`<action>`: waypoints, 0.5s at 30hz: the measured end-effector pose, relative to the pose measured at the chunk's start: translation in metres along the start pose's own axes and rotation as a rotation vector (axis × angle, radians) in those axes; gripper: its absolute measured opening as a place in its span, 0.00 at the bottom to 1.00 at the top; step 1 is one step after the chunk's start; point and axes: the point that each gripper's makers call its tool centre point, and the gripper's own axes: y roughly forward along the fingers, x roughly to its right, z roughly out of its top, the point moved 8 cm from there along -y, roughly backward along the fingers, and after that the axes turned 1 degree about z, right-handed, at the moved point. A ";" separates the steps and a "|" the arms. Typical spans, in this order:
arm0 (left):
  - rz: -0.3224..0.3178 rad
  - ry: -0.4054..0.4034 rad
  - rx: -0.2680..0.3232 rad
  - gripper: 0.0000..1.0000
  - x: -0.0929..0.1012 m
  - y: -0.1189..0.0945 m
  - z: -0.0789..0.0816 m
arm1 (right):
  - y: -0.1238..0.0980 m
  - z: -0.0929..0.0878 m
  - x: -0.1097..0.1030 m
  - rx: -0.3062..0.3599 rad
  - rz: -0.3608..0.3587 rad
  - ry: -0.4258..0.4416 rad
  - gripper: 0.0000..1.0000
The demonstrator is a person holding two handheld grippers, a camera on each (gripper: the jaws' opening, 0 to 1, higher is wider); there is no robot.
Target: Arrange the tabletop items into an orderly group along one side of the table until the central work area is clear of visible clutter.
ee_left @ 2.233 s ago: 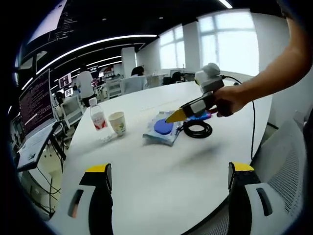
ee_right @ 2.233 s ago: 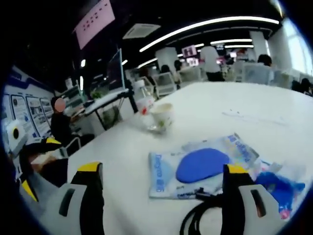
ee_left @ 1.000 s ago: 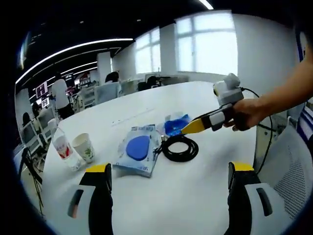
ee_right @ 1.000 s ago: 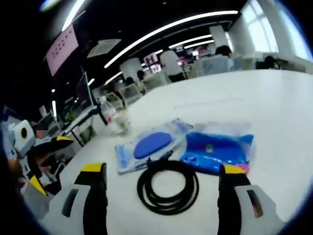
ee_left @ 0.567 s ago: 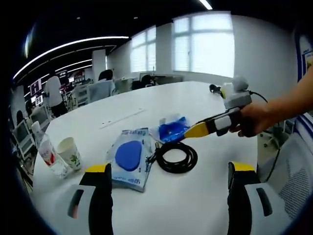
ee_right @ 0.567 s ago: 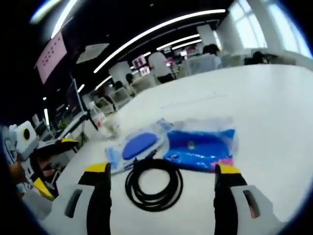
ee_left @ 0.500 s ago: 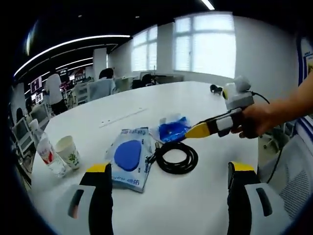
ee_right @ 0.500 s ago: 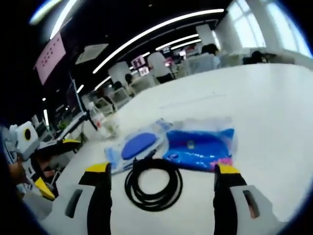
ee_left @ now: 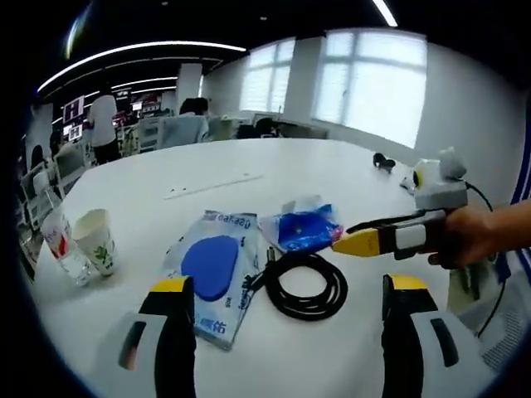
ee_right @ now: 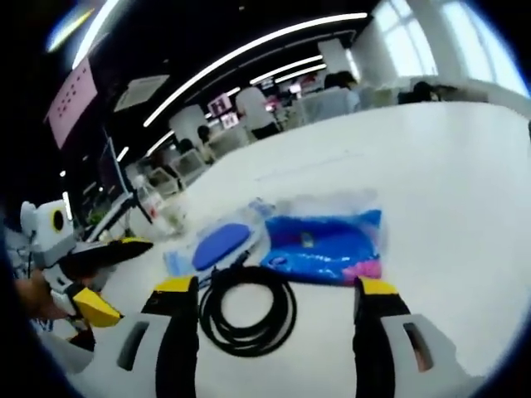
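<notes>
- The step in hand looks like an approach: nothing is gripped yet, and the clutter lies in the middle of the white table (ee_left: 348, 174).
- The right gripper (ee_right: 274, 319) has its jaws spread wide and empty, straddling the coiled black cable (ee_right: 246, 308), which lies flat on the table between and just ahead of the jaw tips.
- The left gripper (ee_left: 278, 319) also stands spread and empty, over the blue-printed packet (ee_left: 212, 272) and the same cable.
- In the left gripper view the right gripper comes in from the right, held in a hand (ee_left: 465, 236), its yellow tip just beside the crumpled blue bag (ee_left: 303, 228).
- The next move probably calls for lowering the right jaws around the cable's loop and closing on one strand, then carrying it towards a table edge.
- The packet, bag and cable lie touching or overlapping, so lifting one may drag its neighbours.
- A paper cup (ee_left: 94, 240) and a plastic bottle (ee_left: 60, 246) stand upright, close together, near the table's edge and well apart from the cluster; they could mark the side for the group.
- People and desks fill the office beyond, clear of the work.
</notes>
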 end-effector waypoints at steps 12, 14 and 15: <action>0.023 -0.037 -0.080 0.92 0.004 0.028 -0.003 | 0.007 -0.004 0.001 -0.031 -0.016 -0.018 0.71; 0.041 -0.047 -0.093 0.91 0.002 0.031 -0.006 | 0.009 -0.004 0.003 -0.044 -0.022 -0.028 0.71; 0.048 -0.056 -0.097 0.91 0.001 0.032 -0.007 | 0.009 -0.004 0.003 -0.044 -0.023 -0.029 0.71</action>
